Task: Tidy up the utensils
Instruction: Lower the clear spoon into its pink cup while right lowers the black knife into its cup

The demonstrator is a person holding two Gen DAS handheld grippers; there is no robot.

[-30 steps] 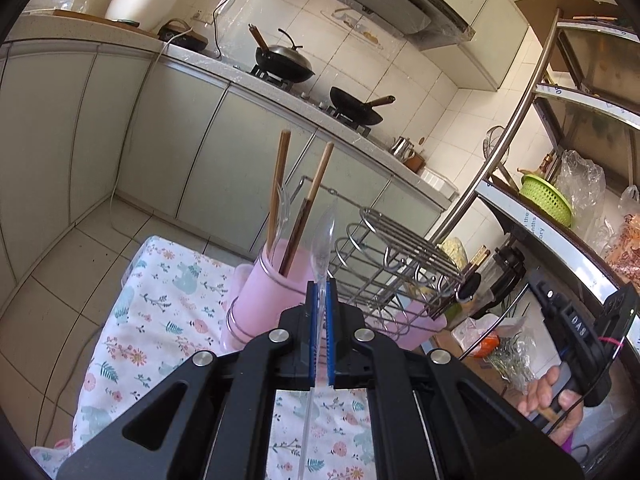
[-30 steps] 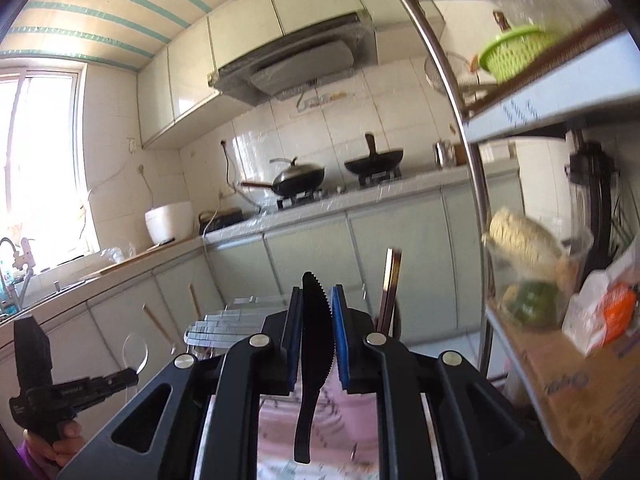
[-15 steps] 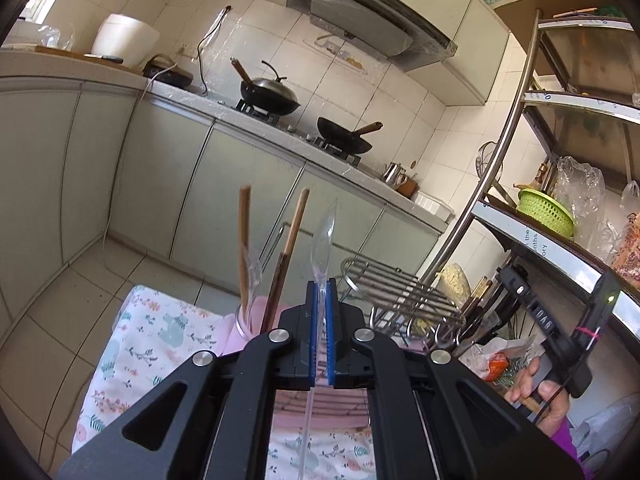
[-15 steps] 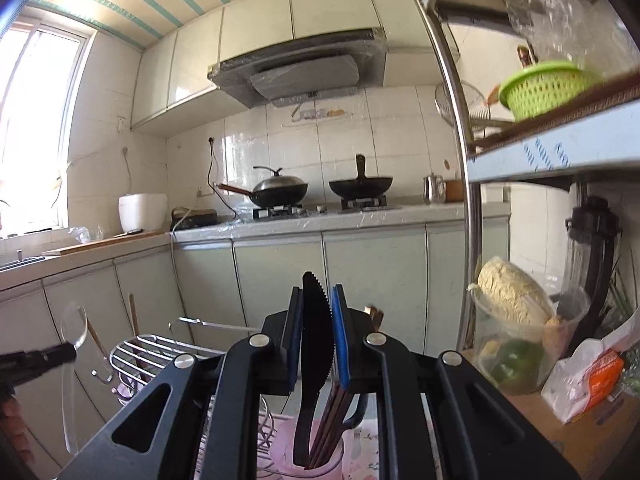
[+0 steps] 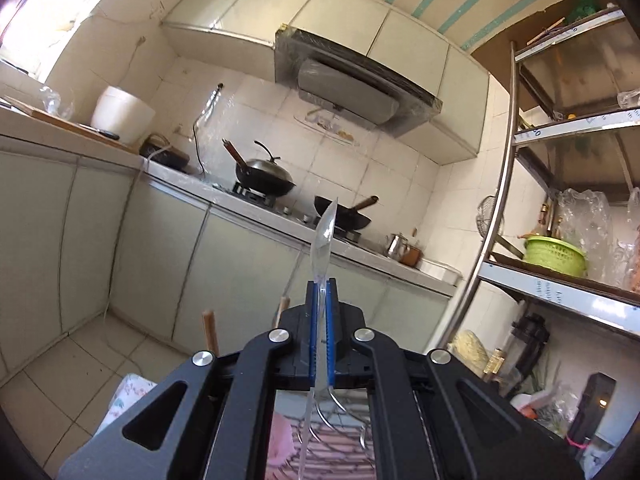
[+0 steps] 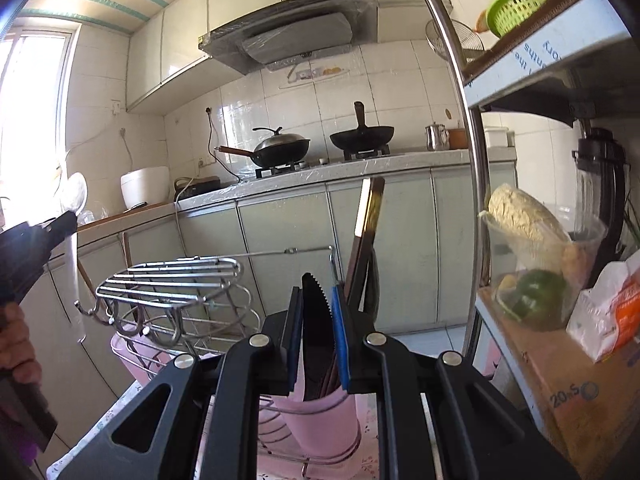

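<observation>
Kitchen worktop under a floral cloth, a wire utensil rack (image 6: 172, 280) with pink cups standing on it: both hands carry cutlery above it.

Right gripper (image 6: 316, 336) has its jaws clamped on a black serrated knife (image 6: 314, 320), blade up, handle hanging into the near pink cup (image 6: 320, 416) that already holds dark chopsticks (image 6: 366, 240). Left gripper (image 5: 320, 320) has its jaws pressed together on a clear plastic spoon (image 5: 322, 236), bowl upward, raised above the rack. My guess at the risks: the knife handle could catch on the crowded chopsticks or the cup rim and tip the light cup. The thin spoon may twist or slip in its narrow pinch. With two tools converging on one small rack, a collision looks possible.
</observation>
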